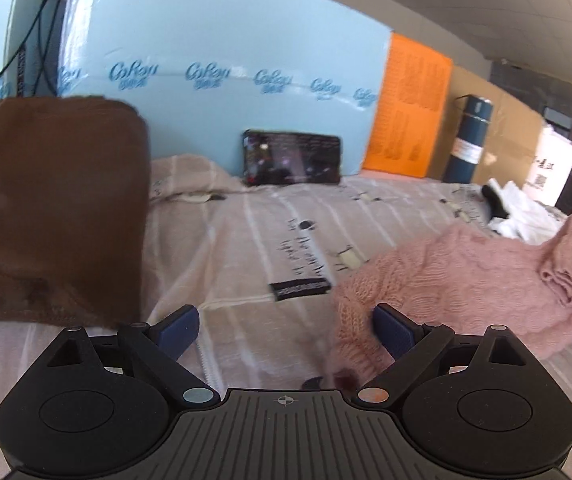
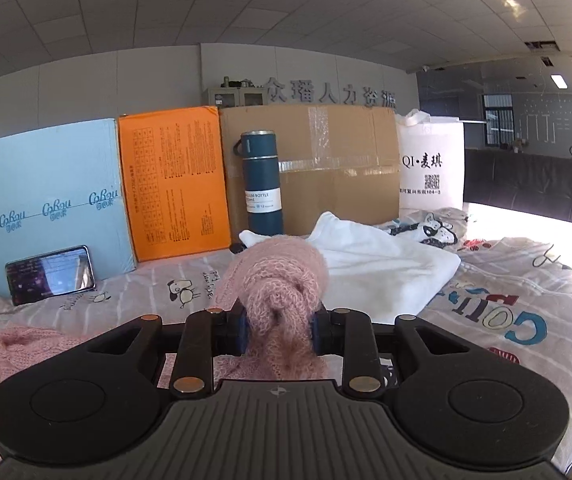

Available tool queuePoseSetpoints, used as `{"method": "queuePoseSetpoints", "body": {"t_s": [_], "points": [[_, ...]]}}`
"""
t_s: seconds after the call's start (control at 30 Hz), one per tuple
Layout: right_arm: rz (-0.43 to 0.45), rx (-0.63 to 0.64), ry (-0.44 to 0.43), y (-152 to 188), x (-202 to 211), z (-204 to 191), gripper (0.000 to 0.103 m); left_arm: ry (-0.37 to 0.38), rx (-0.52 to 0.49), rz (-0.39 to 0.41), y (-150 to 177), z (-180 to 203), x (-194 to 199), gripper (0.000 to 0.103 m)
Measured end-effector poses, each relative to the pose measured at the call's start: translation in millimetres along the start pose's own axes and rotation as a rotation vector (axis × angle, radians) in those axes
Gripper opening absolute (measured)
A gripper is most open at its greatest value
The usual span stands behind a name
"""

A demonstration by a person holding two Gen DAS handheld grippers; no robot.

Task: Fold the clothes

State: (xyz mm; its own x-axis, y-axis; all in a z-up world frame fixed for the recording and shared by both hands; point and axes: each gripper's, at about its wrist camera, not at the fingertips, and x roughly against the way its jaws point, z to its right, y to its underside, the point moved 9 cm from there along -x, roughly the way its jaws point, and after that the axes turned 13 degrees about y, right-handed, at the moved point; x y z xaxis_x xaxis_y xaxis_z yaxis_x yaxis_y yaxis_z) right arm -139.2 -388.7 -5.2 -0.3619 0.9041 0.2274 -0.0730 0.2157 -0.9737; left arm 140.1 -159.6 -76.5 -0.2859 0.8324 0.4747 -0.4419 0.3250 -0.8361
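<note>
Right wrist view: the right gripper (image 2: pixel 278 330) clamps a bunched part of the pink sweater (image 2: pixel 282 280), whose body trails toward 8 o'clock. The left gripper (image 1: pixel 286 330) is spread wide, the knit touching its 3 o'clock finger. Best grab there first, then lift evenly.

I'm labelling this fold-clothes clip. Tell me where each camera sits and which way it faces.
Left wrist: sits on the left claw, low over the bed sheet, facing the blue foam board; its open fingers show, beside a brown garment.
Right wrist: sits on the right claw, facing the cardboard box; its fingers show, shut on the pink sweater.
Shared: pink sweater, phone, blue bottle, orange box, white garment.
</note>
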Motion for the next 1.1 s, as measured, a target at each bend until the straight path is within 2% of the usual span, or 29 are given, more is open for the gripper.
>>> {"method": "queuePoseSetpoints", "body": {"t_s": [0.1, 0.27, 0.4, 0.47, 0.6, 0.67, 0.77, 0.87, 0.93, 0.97, 1.0, 1.03, 1.1], "points": [[0.088, 0.069, -0.024, -11.6, 17.3, -29.2, 0.026, -0.004, 0.014, -0.011, 2.0, -5.5, -0.8, 0.095], [0.263, 0.268, -0.058, -16.0, 52.8, -95.0, 0.026, 0.075, 0.055, 0.080, -7.8, -3.1, 13.5, 0.095], [0.423, 0.481, -0.076, 2.0, 82.7, -153.2, 0.026, 0.122, 0.105, 0.149, -16.8, -4.4, 24.3, 0.096], [0.446, 0.545, -0.122, 15.0, 93.0, -176.7, 0.026, 0.143, 0.127, 0.179, -20.5, -5.1, 29.0, 0.096], [0.373, 0.552, -0.328, 35.3, 116.9, -207.0, 0.026, 0.178, 0.156, 0.231, -26.0, -6.1, 37.2, 0.095], [0.286, 0.523, -0.447, 42.9, 124.0, -216.3, 0.026, 0.195, 0.165, 0.250, -28.1, -5.5, 40.4, 0.095], [0.106, 0.444, -0.581, 51.6, 116.5, -225.6, 0.029, 0.218, 0.154, 0.259, -28.7, -1.7, 41.9, 0.096], [-0.060, 0.349, -0.690, 58.8, 105.5, -231.0, 0.042, 0.246, 0.146, 0.271, -29.5, 1.7, 43.8, 0.096], [-0.137, 0.281, -0.755, 60.5, 102.5, -229.4, 0.059, 0.268, 0.152, 0.285, -30.3, 2.3, 45.8, 0.096], [-0.155, 0.245, -0.786, 59.2, 104.8, -225.8, 0.066, 0.278, 0.158, 0.293, -30.9, 2.3, 47.0, 0.096], [-0.163, 0.218, -0.822, 56.5, 110.1, -221.8, 0.079, 0.289, 0.164, 0.302, -31.6, 2.5, 48.4, 0.096], [-0.151, 0.197, -0.868, 51.9, 118.0, -216.3, 0.085, 0.305, 0.170, 0.312, -32.2, 3.1, 50.3, 0.096], [-0.114, 0.158, -0.952, 41.4, 133.5, -201.6, 0.089, 0.345, 0.180, 0.330, -33.3, 6.0, 53.4, 0.096]]}}
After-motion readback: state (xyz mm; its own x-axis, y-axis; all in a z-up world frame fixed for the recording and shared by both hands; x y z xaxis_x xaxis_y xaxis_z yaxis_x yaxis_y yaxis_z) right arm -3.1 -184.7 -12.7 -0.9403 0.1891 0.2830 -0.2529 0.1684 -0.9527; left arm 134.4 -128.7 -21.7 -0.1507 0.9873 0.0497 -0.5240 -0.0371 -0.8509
